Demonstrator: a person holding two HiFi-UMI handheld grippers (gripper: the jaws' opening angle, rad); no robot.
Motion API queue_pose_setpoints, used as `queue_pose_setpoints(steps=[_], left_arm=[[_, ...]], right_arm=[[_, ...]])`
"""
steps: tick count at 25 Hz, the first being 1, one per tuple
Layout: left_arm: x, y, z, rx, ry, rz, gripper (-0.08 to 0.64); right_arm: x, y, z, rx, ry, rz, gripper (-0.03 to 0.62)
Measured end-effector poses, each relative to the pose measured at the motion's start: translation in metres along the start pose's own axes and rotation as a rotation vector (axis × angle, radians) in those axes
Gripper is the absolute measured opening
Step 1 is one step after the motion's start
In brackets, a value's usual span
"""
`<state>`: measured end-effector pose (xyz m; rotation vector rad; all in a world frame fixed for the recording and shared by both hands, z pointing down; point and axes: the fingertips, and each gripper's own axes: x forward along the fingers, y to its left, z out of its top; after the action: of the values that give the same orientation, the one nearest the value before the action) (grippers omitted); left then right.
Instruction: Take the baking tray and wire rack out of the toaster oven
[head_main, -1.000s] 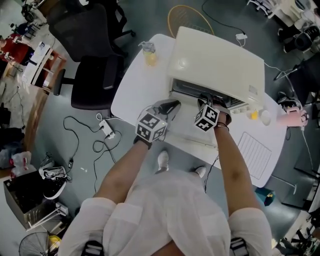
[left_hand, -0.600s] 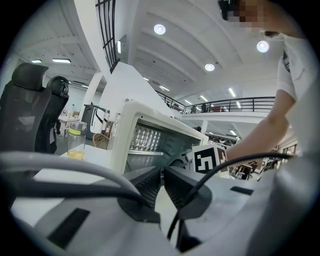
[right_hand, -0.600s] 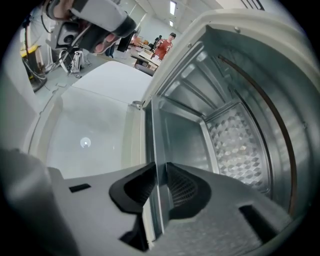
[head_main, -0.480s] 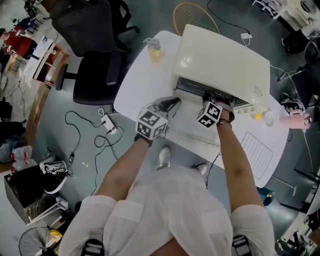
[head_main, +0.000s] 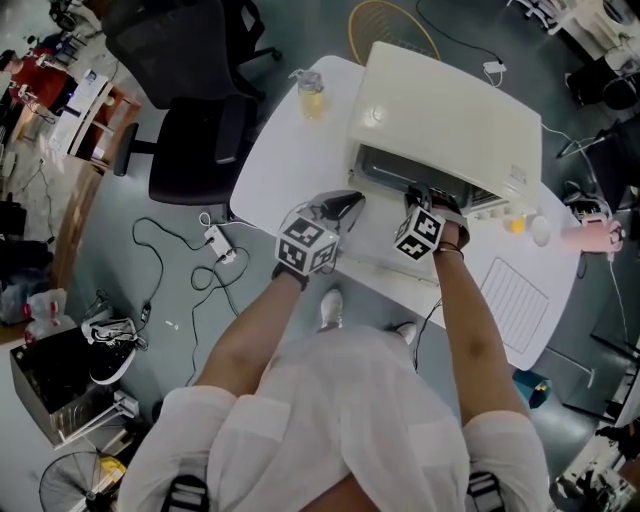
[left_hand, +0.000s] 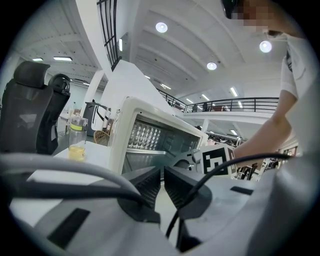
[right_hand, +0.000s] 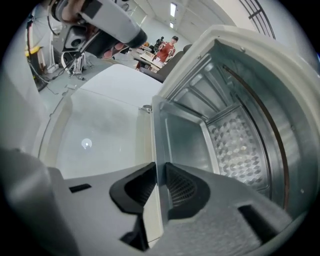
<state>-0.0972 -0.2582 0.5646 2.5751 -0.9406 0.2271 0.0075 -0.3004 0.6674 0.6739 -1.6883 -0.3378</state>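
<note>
The white toaster oven (head_main: 440, 110) stands on the white table with its glass door (head_main: 385, 265) folded down. My right gripper (head_main: 418, 197) reaches into the oven's mouth. In the right gripper view its jaws have just been closing and now pinch the front rim of the metal baking tray (right_hand: 185, 140) inside the oven (right_hand: 240, 145); the right gripper (right_hand: 159, 187) is shut on that rim. My left gripper (head_main: 350, 204) hovers over the door's left end, shut with nothing in it (left_hand: 162, 187). A white ribbed rack (head_main: 512, 300) lies on the table at the right.
A bottle of yellow liquid (head_main: 312, 95) stands at the table's far left corner. A small yellow thing (head_main: 516, 225) and a white round one (head_main: 541, 233) sit right of the oven. A black office chair (head_main: 190, 150) stands left of the table, with cables on the floor.
Both grippers stay at the oven's mouth as before. Only the head view has shifted slightly.
</note>
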Motion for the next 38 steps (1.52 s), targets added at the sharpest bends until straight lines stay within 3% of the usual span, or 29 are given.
queue_pose_setpoints(steps=[9, 17, 21, 23, 38], left_arm=[[-0.008, 0.005, -0.016, -0.040, 0.042, 0.059, 0.020], [-0.011, 0.007, -0.030, -0.011, 0.094, 0.118, 0.028], [-0.011, 0.017, -0.036, -0.032, 0.127, 0.177, 0.172], [-0.011, 0.022, -0.039, -0.051, 0.140, 0.204, 0.199], [0.025, 0.053, -0.061, -0.165, 0.281, 0.286, 0.186]], right_arm=[[-0.021, 0.030, 0.002, 0.022, -0.034, -0.006, 0.064], [-0.036, 0.051, 0.004, 0.030, -0.059, 0.006, 0.066], [-0.041, 0.061, 0.005, 0.030, -0.062, 0.015, 0.067], [-0.041, 0.066, 0.003, 0.038, -0.061, 0.023, 0.070], [-0.043, 0.071, 0.001, 0.041, -0.064, 0.056, 0.067]])
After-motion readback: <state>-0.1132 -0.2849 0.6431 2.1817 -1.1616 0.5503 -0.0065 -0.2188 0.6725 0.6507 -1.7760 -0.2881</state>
